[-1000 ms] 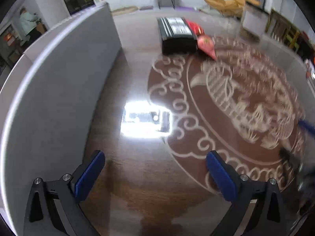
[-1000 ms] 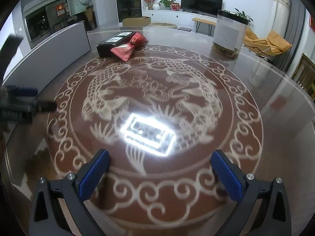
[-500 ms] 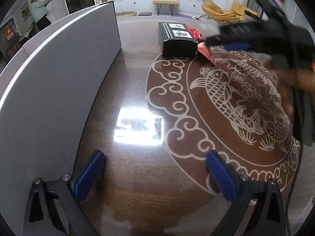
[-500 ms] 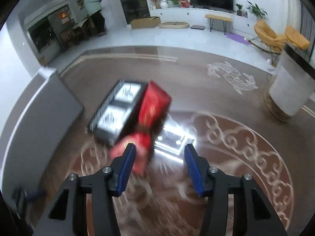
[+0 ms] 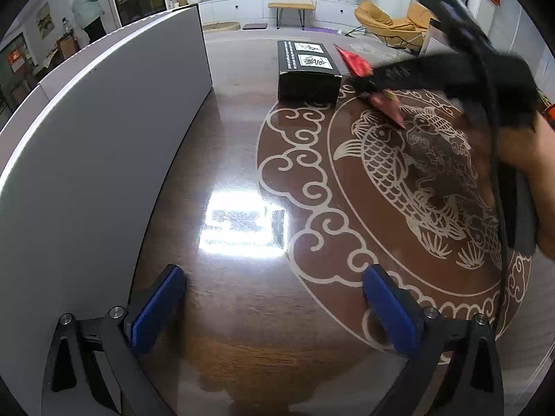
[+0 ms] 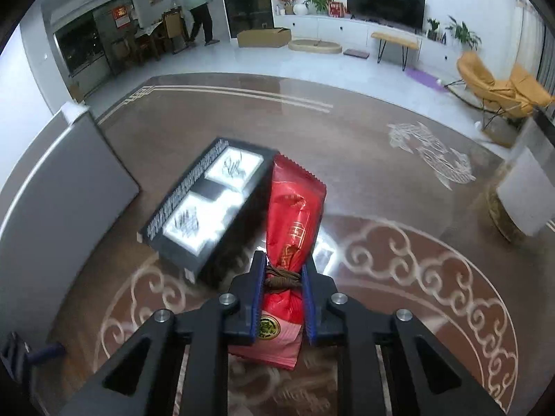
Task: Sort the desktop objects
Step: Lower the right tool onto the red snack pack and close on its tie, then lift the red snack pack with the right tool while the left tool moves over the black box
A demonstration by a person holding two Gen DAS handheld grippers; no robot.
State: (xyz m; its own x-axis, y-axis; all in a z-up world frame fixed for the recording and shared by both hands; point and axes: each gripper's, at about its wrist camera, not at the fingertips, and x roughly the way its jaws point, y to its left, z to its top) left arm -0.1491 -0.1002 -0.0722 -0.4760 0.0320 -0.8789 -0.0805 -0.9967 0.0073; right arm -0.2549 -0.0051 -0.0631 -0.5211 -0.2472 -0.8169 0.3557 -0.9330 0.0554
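A red foil packet [image 6: 295, 222], tied at its waist with brown cord, lies beside a black box [image 6: 204, 204] with white label panels. My right gripper [image 6: 282, 277] is shut on the red packet at the tied waist. In the left wrist view the red packet [image 5: 357, 64] and the black box [image 5: 307, 69] are far across the table, with the right gripper [image 5: 364, 85] and the hand behind it at the upper right. My left gripper [image 5: 272, 298] is open and empty, low over the table near the front.
The brown glossy table [image 5: 242, 312] has a white carp and cloud pattern. A grey curved partition [image 5: 86, 145] runs along the left side. A white cylindrical object [image 6: 520, 190] stands at the table's right. A bright lamp reflection [image 5: 242, 225] lies ahead of the left gripper.
My right gripper has moved across the table to the red packet and shut on its tied waist. My left gripper has stayed open and nearly still.
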